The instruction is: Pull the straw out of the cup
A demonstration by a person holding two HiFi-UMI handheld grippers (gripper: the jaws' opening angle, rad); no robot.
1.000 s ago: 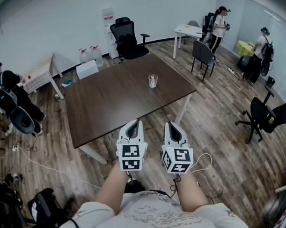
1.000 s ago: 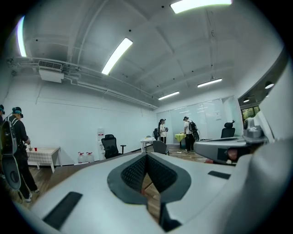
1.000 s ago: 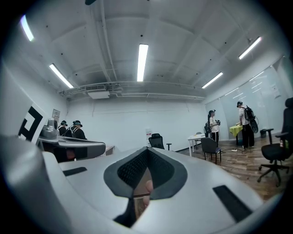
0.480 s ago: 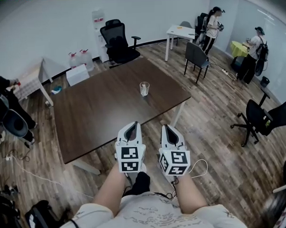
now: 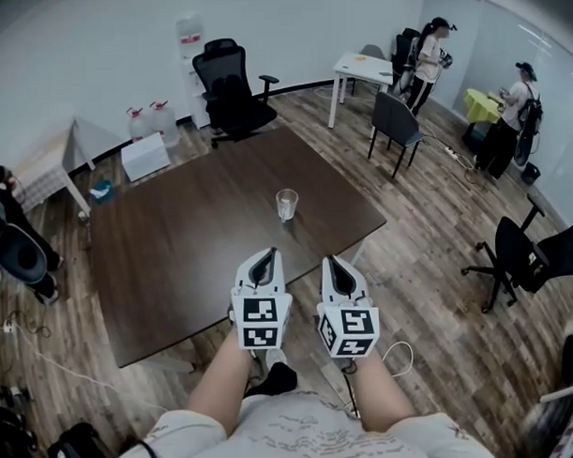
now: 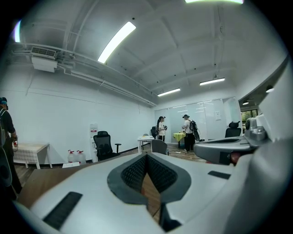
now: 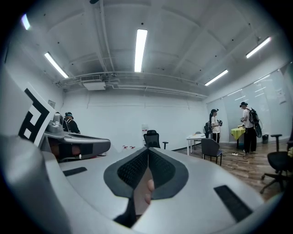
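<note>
A clear glass cup (image 5: 286, 204) stands on the dark brown table (image 5: 174, 246), near its right front edge. It is too small here to make out a straw in it. Both grippers are held side by side in front of the person's body, short of the table's near edge and pointing toward the cup. My left gripper (image 5: 263, 260) is shut with nothing in it, its jaws meeting at the tip (image 6: 146, 156). My right gripper (image 5: 336, 267) is likewise shut and empty (image 7: 148, 151). The cup is hidden in both gripper views.
A black office chair (image 5: 227, 89) stands behind the table, with water jugs (image 5: 147, 120) and a white box (image 5: 145, 155) by the wall. A white table (image 5: 370, 65), a grey chair (image 5: 395, 121), two standing people (image 5: 430, 42) and another black chair (image 5: 522, 257) are at the right.
The person has walked toward the table, so the table and cup sit closer and lower in the head view. Both grippers stay shut, side by side.
</note>
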